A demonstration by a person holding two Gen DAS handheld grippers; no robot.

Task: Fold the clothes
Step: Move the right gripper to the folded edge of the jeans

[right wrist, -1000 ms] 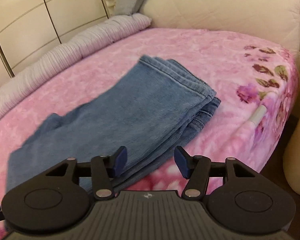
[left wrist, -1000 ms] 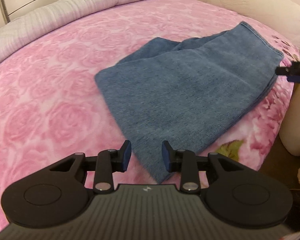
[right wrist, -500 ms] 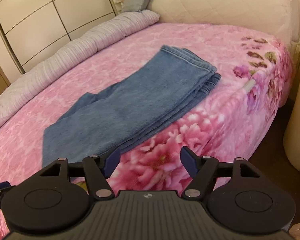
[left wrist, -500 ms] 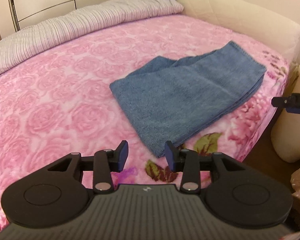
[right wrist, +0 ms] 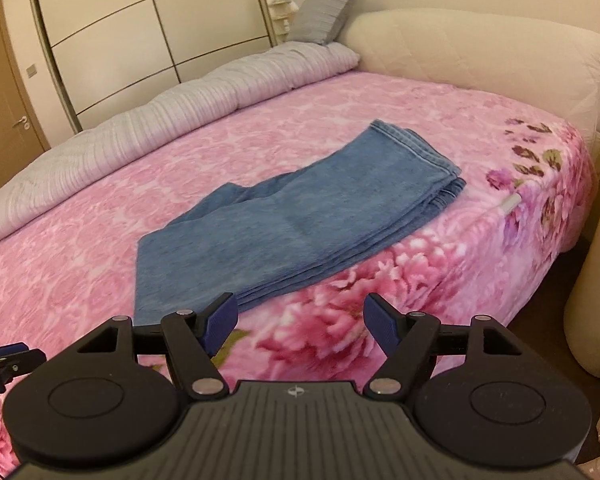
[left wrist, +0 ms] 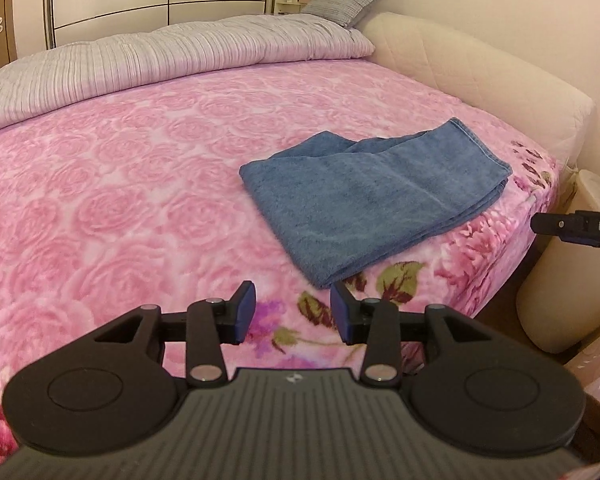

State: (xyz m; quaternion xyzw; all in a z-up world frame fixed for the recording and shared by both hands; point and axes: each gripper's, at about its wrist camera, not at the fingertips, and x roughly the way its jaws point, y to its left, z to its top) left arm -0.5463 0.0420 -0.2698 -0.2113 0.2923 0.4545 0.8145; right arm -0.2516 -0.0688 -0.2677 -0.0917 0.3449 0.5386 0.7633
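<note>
Hovering off the folded jeans, left tool and right tool gape, holding nothing.

Blue folded jeans are laid flat on the pink flowery blanket, near the bed's right edge. The left gripper is held near, its jaws apart, nothing between them. A striped grey quilt is piled far back.
</note>
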